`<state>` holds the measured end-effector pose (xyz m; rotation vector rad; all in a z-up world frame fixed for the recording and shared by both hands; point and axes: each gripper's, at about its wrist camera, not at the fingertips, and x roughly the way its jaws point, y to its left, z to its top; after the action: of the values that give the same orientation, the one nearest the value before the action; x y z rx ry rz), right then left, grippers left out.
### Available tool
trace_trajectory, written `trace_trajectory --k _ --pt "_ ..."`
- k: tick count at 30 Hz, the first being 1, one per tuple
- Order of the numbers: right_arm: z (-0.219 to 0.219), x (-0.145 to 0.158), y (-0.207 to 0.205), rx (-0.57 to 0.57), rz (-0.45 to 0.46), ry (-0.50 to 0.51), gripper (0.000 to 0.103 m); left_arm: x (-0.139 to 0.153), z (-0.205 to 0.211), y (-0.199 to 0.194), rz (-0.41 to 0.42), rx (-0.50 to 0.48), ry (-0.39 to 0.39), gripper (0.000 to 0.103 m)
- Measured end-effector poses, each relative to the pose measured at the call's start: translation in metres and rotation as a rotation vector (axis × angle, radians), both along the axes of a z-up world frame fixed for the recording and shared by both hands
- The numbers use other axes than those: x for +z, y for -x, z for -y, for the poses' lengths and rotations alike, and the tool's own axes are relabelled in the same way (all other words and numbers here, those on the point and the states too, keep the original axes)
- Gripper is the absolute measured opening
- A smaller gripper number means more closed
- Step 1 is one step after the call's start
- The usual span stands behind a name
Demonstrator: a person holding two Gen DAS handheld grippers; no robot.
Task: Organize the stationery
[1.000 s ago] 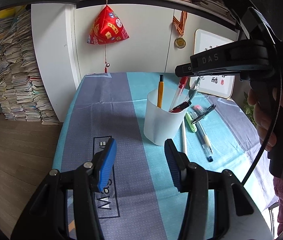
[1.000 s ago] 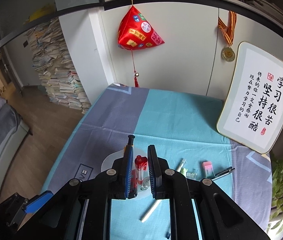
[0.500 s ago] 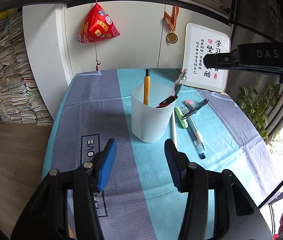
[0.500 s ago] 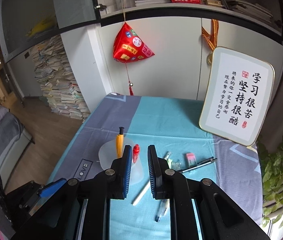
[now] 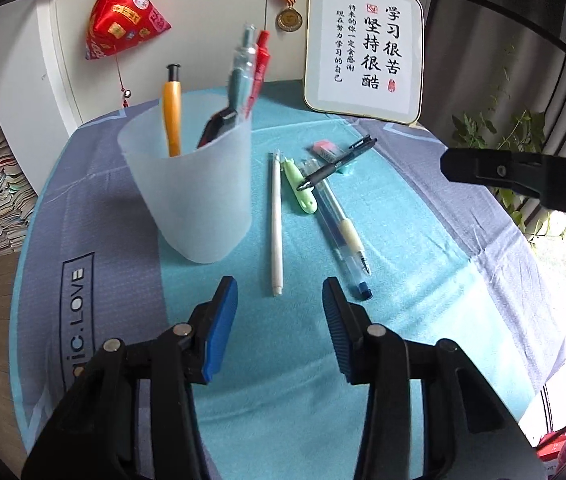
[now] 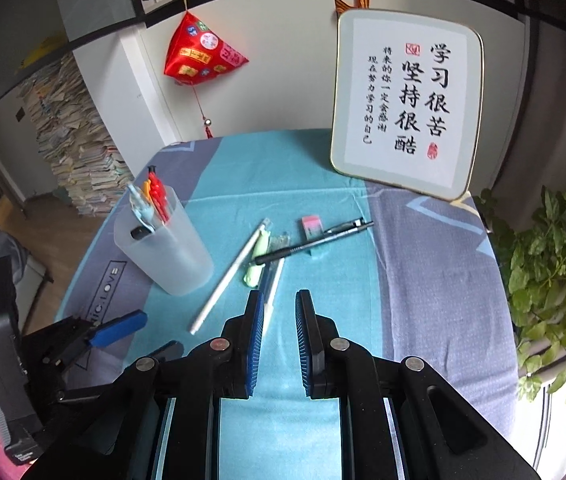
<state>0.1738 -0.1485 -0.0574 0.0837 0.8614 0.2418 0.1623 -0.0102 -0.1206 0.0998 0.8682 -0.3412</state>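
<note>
Left wrist view: the left gripper [image 5: 279, 304] hangs empty over the teal cloth, its jaws just narrowed to a middling gap, nothing between them. Just beyond lies the white pen [image 5: 276, 222], right of the frosted cup [image 5: 193, 184]. Best to straddle its near end squarely before closing.

Right wrist view: the right gripper [image 6: 279, 316] is narrow but parted, empty, above the clear gel pen [image 6: 273, 280]. The black pen [image 6: 315, 242] crosses the pile, so lift that first.
</note>
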Motion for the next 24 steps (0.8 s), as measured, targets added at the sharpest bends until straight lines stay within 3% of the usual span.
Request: trace_trajectory --k 5,8,9,19,24 --pt "0.010 -0.015 0.000 -0.006 -0.036 -0.019 0.015 -0.015 0.017 -0.018 -0.014 0.003 -0.064 0.035" --pt "0.013 -0.019 0.000 -0.003 -0.047 -0.041 0.015 -0.021 0.019 -0.026 -0.025 0.009 -0.074 0.016" --pt "0.014 -0.020 0.000 0.001 -0.051 -0.046 0.015 -0.023 0.017 -0.029 -0.038 0.017 -0.067 0.006" --pt "-0.010 -0.038 0.008 0.089 -0.084 -0.037 0.015 -0.011 -0.018 0.010 -0.038 0.032 0.010 0.005" --pt "-0.032 -0.052 0.016 0.143 -0.099 -0.019 0.015 0.015 -0.041 0.036 0.024 0.056 0.037 0.006"
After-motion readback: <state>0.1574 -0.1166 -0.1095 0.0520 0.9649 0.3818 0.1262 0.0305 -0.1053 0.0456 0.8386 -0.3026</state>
